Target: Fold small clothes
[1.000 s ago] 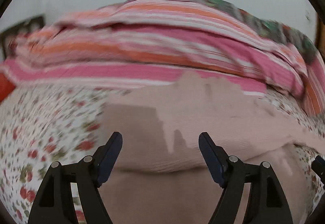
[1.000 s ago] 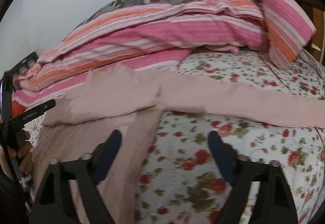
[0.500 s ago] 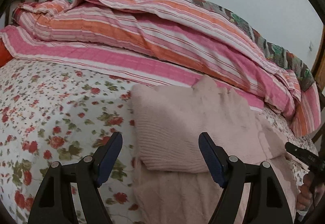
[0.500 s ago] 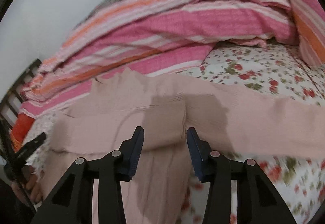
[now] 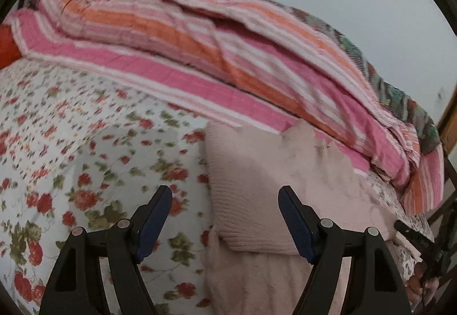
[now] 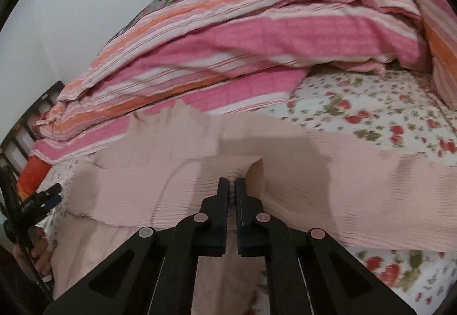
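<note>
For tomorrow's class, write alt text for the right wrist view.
The right gripper is shut on a ridge of the pale pink knit garment, spread across a floral bedsheet. A pink-and-orange striped quilt is heaped behind.

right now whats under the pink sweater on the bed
The pink sweater lies on the floral bedsheet, which shows all around it. The sheet directly beneath is covered. The right gripper is pinching a fold of the sweater.
</note>
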A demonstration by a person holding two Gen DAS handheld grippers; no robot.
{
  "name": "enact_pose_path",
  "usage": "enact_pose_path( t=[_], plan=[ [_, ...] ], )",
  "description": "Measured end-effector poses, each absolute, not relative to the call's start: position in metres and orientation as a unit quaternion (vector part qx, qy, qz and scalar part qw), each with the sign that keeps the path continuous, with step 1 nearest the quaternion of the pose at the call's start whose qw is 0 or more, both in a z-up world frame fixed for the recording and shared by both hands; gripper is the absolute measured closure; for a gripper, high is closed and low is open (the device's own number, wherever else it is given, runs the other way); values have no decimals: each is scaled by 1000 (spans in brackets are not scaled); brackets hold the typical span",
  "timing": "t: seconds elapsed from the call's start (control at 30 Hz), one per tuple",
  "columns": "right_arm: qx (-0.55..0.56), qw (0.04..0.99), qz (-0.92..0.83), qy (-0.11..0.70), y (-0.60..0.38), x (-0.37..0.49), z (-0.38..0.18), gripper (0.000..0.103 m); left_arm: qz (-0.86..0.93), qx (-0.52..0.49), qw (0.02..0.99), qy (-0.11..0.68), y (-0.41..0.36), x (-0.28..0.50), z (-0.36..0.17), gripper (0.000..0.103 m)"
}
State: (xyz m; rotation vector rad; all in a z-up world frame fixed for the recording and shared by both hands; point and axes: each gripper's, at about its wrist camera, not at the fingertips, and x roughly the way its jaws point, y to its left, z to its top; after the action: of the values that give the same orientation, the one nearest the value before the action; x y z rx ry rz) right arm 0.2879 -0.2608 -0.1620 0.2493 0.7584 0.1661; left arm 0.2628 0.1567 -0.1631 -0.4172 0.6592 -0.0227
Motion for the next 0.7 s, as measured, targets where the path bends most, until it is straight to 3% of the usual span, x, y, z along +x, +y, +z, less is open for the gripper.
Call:
enact_pose_path(
  t=[0.23,0.47,0.63,0.7],
  plan=[
    [112,911,72,390,-263,293,-177,99,-78,-174,930,314,124,271,-155,29],
    [78,910,60,402,-248,295,-181,97,-54,-145,908,389,112,296,-182,29],
    [76,912,65,397,-252,286,-172,82,-43,-126,910,392,105,295,-182,28],
    [69,921,55,380,-254,280,-160,60,-39,-111,911,395,99,296,-182,26]
  ],
)
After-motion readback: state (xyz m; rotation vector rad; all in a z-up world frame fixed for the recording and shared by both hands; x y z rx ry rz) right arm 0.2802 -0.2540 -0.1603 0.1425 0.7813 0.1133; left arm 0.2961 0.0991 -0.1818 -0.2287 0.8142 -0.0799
